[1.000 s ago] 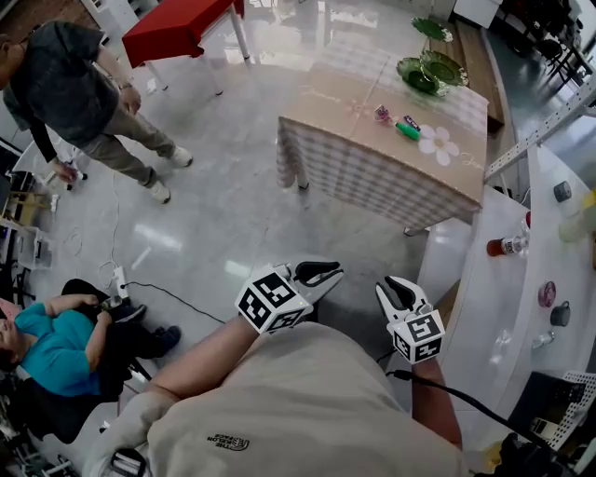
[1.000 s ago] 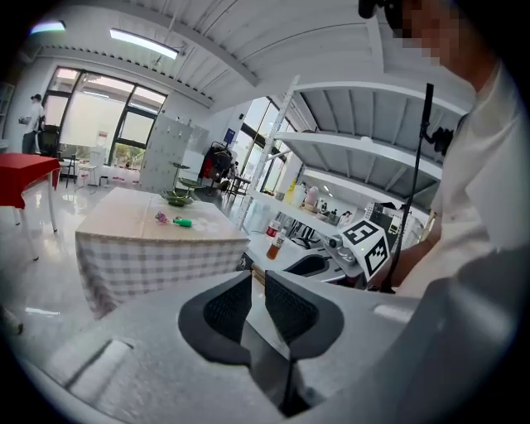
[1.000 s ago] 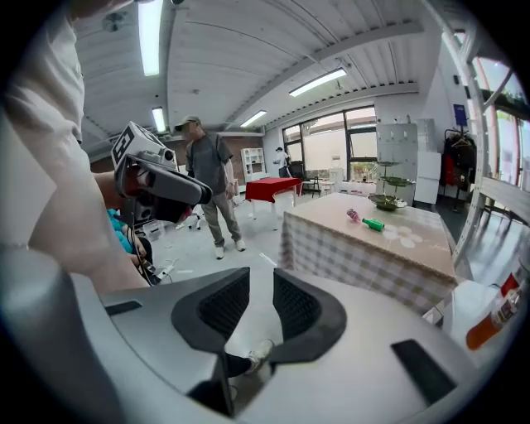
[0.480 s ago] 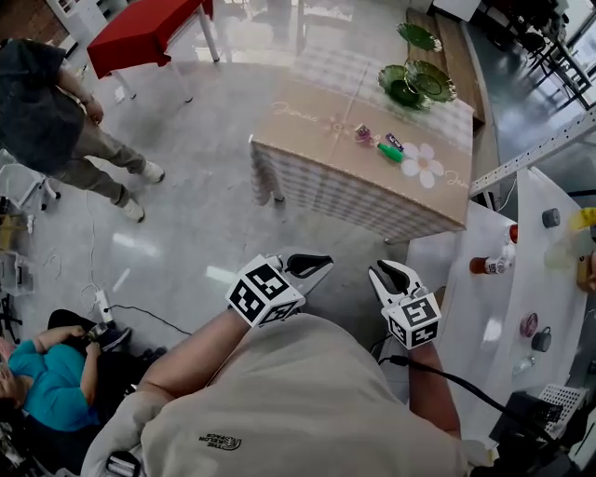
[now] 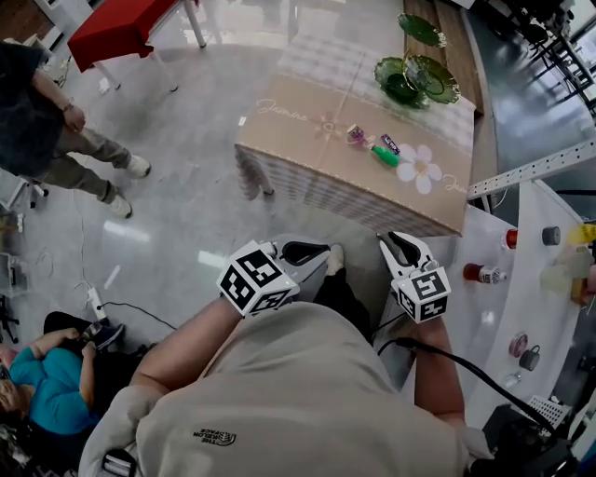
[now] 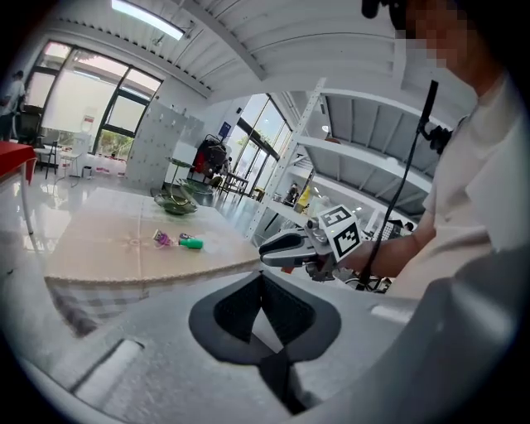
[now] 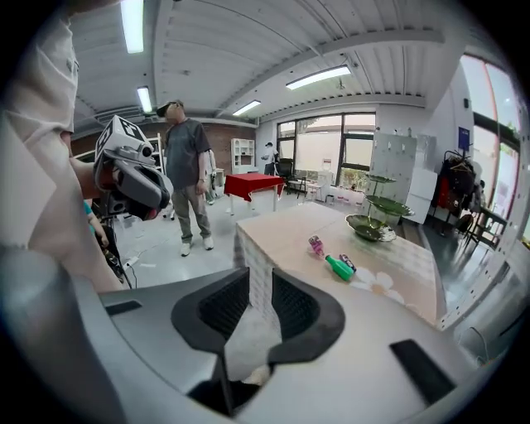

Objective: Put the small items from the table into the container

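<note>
A beige-clothed table (image 5: 307, 140) stands ahead of me. On it lie a pink item (image 5: 356, 136), a green bottle (image 5: 385, 155) and a small dark item (image 5: 390, 143). Green glass dishes (image 5: 402, 82) sit at its far end. My left gripper (image 5: 307, 253) is held in front of my chest, short of the table, its jaws shut with nothing in them. Beside it my right gripper (image 5: 405, 250) stands open and empty. The left gripper view shows the pink item (image 6: 161, 238) and the bottle (image 6: 191, 243) far beyond the left gripper (image 6: 262, 277). Past the right gripper (image 7: 259, 286) the bottle (image 7: 339, 267) shows too.
A white counter (image 5: 521, 233) with a red-capped bottle (image 5: 484, 273) and small jars runs along the right. One person (image 5: 37, 121) stands at the upper left, another in teal (image 5: 37, 363) sits at the lower left. A red table (image 5: 116, 28) is at the back left.
Both grippers have moved forward toward the beige table, which now lies nearer and more central. The jaws look the same as before.
</note>
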`<state>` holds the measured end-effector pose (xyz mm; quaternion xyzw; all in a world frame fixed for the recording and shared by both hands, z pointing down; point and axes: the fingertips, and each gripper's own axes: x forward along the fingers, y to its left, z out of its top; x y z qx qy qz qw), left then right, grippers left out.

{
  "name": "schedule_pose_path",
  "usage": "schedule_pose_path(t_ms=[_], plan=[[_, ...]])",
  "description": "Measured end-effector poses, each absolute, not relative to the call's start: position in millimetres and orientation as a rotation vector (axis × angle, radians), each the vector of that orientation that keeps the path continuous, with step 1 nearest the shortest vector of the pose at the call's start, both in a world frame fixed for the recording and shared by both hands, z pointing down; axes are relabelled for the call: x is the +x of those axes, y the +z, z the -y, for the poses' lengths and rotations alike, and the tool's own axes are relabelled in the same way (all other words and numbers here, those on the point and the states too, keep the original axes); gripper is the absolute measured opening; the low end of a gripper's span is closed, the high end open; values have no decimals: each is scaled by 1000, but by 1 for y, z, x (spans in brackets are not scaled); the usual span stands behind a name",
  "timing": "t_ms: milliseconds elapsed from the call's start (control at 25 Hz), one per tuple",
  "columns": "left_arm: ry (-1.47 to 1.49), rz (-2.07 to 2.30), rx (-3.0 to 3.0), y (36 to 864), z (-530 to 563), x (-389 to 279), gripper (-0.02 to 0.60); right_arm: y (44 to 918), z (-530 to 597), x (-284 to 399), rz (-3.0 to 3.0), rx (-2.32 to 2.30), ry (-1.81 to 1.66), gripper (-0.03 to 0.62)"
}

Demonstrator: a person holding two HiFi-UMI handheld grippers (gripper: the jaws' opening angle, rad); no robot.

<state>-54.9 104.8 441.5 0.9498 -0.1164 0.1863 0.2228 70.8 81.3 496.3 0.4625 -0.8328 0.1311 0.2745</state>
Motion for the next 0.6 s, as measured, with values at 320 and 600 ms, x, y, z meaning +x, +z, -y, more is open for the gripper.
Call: schedule_pose_path(t_ms=[320,600], plan=[[517,452,2572,439,-32,-22,8,525,25,122,2228,1118,238,98],[504,562,2530,436,25,7,8,567,99,150,2215,976,193,132]])
